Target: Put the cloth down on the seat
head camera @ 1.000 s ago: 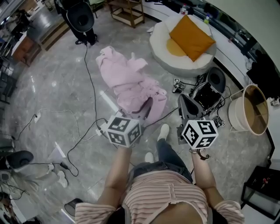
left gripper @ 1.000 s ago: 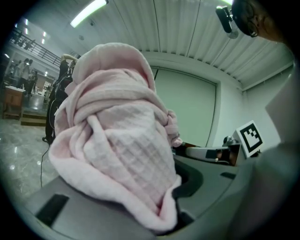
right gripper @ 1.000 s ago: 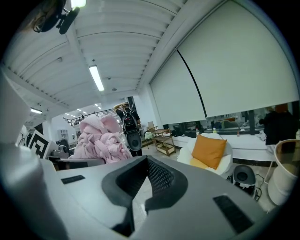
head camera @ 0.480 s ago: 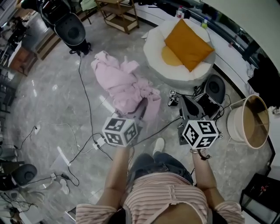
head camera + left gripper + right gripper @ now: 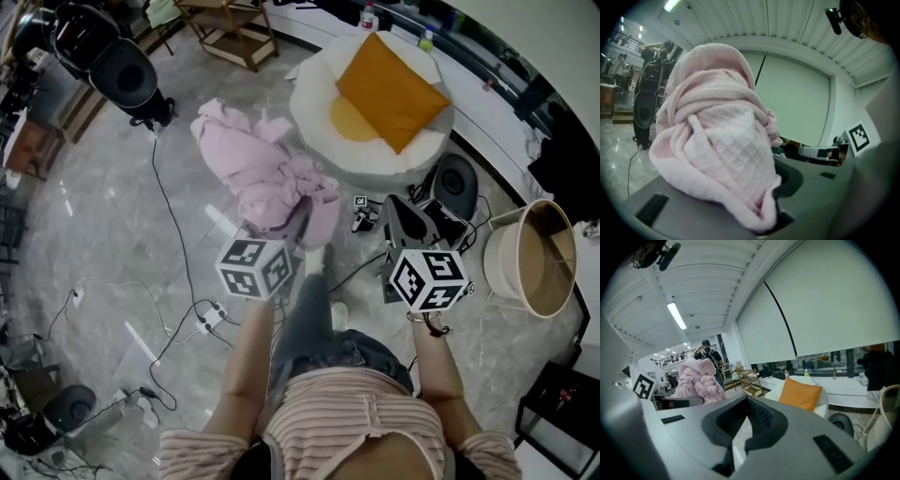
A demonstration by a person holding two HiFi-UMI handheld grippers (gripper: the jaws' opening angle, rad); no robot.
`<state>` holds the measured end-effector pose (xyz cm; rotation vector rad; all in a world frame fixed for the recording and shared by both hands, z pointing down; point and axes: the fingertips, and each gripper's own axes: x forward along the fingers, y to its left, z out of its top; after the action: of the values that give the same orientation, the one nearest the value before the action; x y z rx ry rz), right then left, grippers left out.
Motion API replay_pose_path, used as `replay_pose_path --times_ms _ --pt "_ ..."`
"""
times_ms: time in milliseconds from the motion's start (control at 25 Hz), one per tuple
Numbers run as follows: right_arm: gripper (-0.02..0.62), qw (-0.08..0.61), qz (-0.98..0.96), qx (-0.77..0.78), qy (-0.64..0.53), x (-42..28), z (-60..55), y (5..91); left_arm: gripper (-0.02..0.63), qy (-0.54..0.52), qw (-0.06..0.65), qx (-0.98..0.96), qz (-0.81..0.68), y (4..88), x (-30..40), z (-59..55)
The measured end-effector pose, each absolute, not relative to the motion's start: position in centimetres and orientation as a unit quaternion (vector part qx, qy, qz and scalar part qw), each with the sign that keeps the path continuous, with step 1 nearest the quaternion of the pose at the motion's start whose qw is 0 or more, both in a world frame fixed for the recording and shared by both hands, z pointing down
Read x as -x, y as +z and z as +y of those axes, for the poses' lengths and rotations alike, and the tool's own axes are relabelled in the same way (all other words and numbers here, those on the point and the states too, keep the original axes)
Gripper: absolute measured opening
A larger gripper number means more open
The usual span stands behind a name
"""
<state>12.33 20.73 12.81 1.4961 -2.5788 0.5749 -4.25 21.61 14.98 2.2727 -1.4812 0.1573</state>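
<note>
A crumpled pink cloth (image 5: 267, 173) hangs in front of me, pinched at its lower fold by my left gripper (image 5: 302, 227). In the left gripper view the cloth (image 5: 722, 136) fills the middle and hides most of the jaws, which clamp its fold at my left gripper (image 5: 769, 216). The seat (image 5: 375, 161) is a round white pouf just ahead and to the right, with an orange cushion (image 5: 389, 89) on top. My right gripper (image 5: 405, 225) is held level beside the left one, shut and holding nothing. In the right gripper view my right gripper (image 5: 747, 401) points toward the cushion (image 5: 799, 392), and the cloth (image 5: 696, 378) shows at the left.
A round white bin with a wooden inside (image 5: 530, 258) stands at the right. Black equipment (image 5: 455, 178) and cables (image 5: 178, 281) lie on the marble floor around the seat. A black stand (image 5: 122, 70) and a wooden shelf (image 5: 230, 28) are at the back left. The person's leg (image 5: 305, 305) steps forward.
The person has walked forward: the seat and cushion have come nearer and shifted left in the head view. The left gripper still carries the cloth; both grippers keep their pose.
</note>
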Motion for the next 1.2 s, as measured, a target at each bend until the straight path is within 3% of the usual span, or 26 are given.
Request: replay_pose_path --times_ms 640,1200 --pt "0.008 0.094 -0.822 -0.517 0.217 -7.1 1.1 18.1 0.170 0.103 0.268 -0.832 -0.475 22.3 6.9 0.6" --pt "0.008 0.149 -0.805 -0.514 0.256 -4.4 -10.6 29.5 0.170 0.145 0.329 -0.818 -0.449 35.5 7.1 -12.3"
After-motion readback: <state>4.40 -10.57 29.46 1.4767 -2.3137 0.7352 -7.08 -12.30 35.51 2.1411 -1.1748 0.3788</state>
